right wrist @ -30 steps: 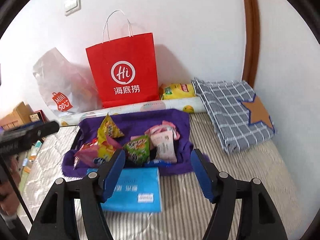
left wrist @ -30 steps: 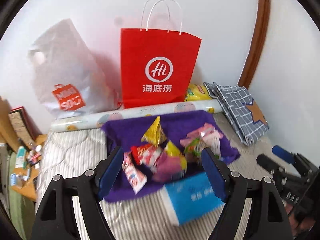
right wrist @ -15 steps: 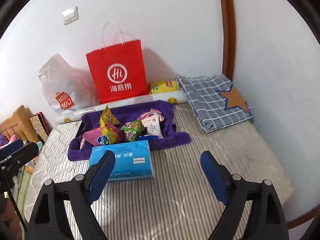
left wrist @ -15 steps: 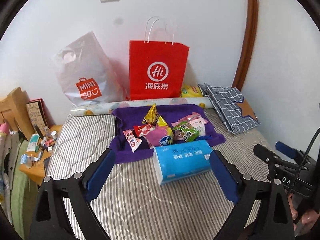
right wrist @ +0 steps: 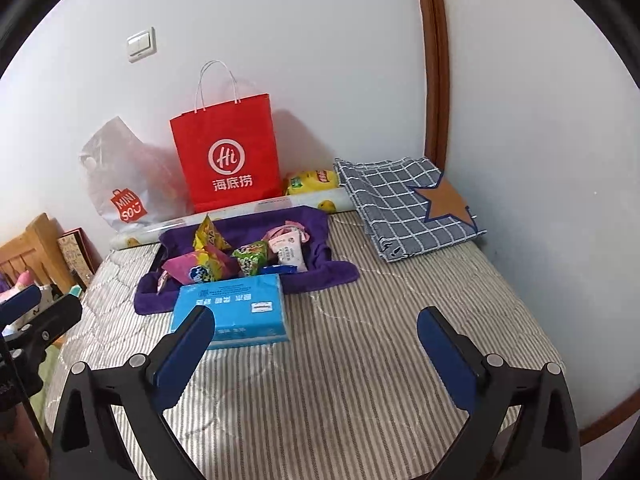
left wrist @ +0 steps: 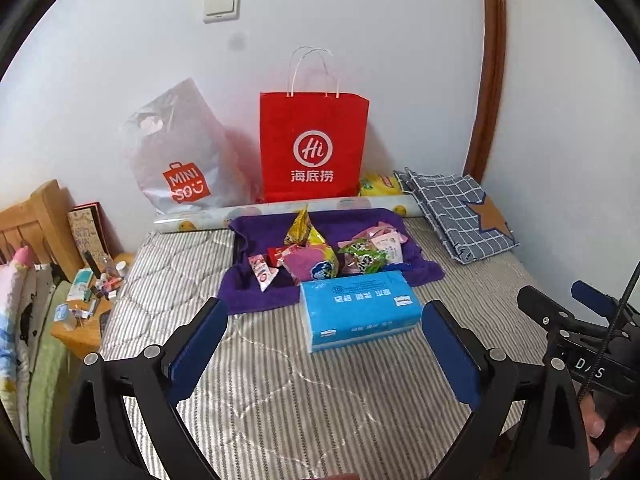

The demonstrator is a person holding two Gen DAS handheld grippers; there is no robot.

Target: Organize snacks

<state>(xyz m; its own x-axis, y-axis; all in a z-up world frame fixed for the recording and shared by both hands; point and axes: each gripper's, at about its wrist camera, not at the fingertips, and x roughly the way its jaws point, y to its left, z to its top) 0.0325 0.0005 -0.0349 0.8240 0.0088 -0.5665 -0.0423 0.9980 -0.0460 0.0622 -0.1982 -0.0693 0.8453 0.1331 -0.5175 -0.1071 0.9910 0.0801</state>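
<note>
White walls corner a bed with a grey striped quilted cover [left wrist: 280, 392], over which both claws hang with nothing between their blue pads. The left claw [left wrist: 324, 344] is spread wide, and the right claw [right wrist: 316, 354] is opening. Ahead of both, a blue rectangular tissue pack [left wrist: 358, 310] lies just before a purple cloth-lined tray [right wrist: 320, 276] heaped with colourful foil snack packets [left wrist: 320, 260], perhaps six.

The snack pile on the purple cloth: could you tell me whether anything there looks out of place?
Yes. The snack packets lie in a loose heap on the purple cloth, some tilted against each other. A blue tissue pack, not a snack, sits askew, overlapping the cloth's front edge.
</note>
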